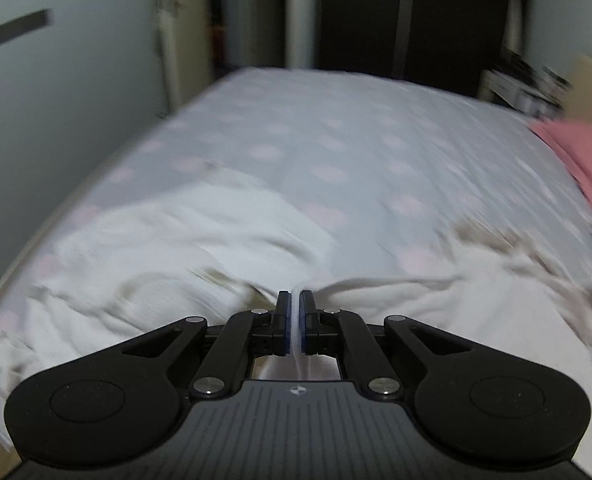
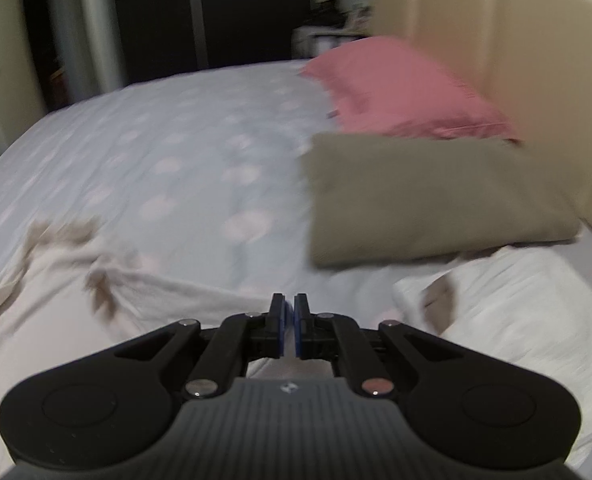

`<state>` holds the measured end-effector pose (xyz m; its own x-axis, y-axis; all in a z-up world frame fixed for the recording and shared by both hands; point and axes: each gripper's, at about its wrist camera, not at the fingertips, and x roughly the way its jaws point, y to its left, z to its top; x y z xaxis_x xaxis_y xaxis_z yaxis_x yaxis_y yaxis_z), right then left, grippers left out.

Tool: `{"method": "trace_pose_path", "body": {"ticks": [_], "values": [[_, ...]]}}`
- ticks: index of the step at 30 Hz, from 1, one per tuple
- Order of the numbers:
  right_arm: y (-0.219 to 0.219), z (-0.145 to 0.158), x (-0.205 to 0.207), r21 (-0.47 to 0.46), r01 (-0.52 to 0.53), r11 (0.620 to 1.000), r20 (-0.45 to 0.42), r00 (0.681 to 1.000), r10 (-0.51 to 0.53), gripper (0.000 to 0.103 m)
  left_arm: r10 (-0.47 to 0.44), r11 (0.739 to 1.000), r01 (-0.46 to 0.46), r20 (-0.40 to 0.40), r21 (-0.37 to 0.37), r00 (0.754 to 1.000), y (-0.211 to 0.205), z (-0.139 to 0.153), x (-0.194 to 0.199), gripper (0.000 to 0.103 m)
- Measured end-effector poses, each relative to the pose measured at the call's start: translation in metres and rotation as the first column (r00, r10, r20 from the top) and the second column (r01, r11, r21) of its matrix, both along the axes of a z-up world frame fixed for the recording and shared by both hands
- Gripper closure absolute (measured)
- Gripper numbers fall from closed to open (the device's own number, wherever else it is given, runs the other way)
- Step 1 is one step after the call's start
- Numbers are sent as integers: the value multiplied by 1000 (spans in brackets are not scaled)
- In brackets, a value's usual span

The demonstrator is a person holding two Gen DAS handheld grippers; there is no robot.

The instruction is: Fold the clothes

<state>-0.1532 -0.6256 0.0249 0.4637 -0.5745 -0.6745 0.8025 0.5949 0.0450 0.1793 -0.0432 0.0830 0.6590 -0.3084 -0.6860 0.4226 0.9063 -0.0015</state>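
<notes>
1. The left gripper (image 1: 295, 300) has its jaws drawn narrow, pinching a thin white edge of cloth between the blue pads.
2. The right gripper (image 2: 289, 304) has its jaws equally narrow. A fold of cream cloth runs up to the fingertips; whether it is gripped cannot be told.
3. The cream garment (image 1: 476, 312) lies crumpled across the near part of the bed, spreading to both sides of the left gripper.
4. The bedsheet (image 1: 336, 140) is pale grey with pink spots.
5. In the right wrist view, an olive pillow (image 2: 436, 200) lies on the bed, with a pink pillow (image 2: 400, 88) just behind it, against the beige headboard (image 2: 536, 60).
6. A white folded cloth (image 2: 516, 312) lies right of the right gripper, near the olive pillow.
7. Both views are motion-blurred.
</notes>
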Motion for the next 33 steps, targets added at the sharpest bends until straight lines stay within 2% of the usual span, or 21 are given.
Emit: {"method": "trace_pose_path", "body": {"ticks": [4,7,9,11,13,15,16,17,20,22,24,25,26,28,29,31,33], "values": [[-46,-9,-18,-14,168,986,19,986,-168,102,169,985,-169,-6,-27,986,29,-11,40,101],[-65,-23,-26,14,231,973,13,973,-231,102,218,976,-218,-15,-4,976,33,-22,57,101],[-74,-33,-28,46,250,967,7,968,-250,100,230,973,-230,-49,17,972,31,-33,65,101],[-76,-44,-23,94,228,969,-1,973,-229,95,215,976,-211,-71,51,974,26,-44,68,100],[-76,-57,-16,138,198,970,-15,980,-198,90,188,979,-182,-54,92,981,19,-48,66,99],[-77,-72,-9,180,173,968,-34,985,-169,57,173,979,-169,-27,110,985,14,-48,59,94],[-77,-79,-5,201,160,966,-43,987,-155,53,163,981,-160,-16,112,986,11,-46,56,86],[-78,-86,-2,220,158,963,-52,987,-150,52,154,982,-152,-6,114,988,9,-45,52,78],[-79,-108,0,245,165,955,-106,984,-143,49,132,984,-133,15,116,991,2,-42,46,65],[-81,-121,0,270,179,946,-130,980,-149,49,120,986,-122,25,115,992,-2,-40,42,63],[-84,-131,-3,315,208,926,-130,976,-176,42,96,989,-98,19,112,995,-7,-40,40,63],[-86,-135,-5,337,223,915,-130,973,-189,42,84,990,-85,14,111,996,-10,-41,40,62],[-88,-140,-6,359,237,903,-131,971,-202,44,74,990,-75,11,117,997,-13,-41,39,60],[-91,-150,-9,402,263,877,-133,964,-229,75,60,989,-61,11,138,998,-17,-44,38,59],[-90,-149,-8,404,264,876,-133,964,-229,92,51,988,-52,13,145,999,-19,-44,37,59],[-87,-142,-4,389,253,886,-122,967,-223,96,38,987,-40,13,155,999,-22,-45,35,59],[-85,-127,-7,384,246,890,-56,968,-243,96,37,986,-38,12,160,999,-23,-46,34,59]]}}
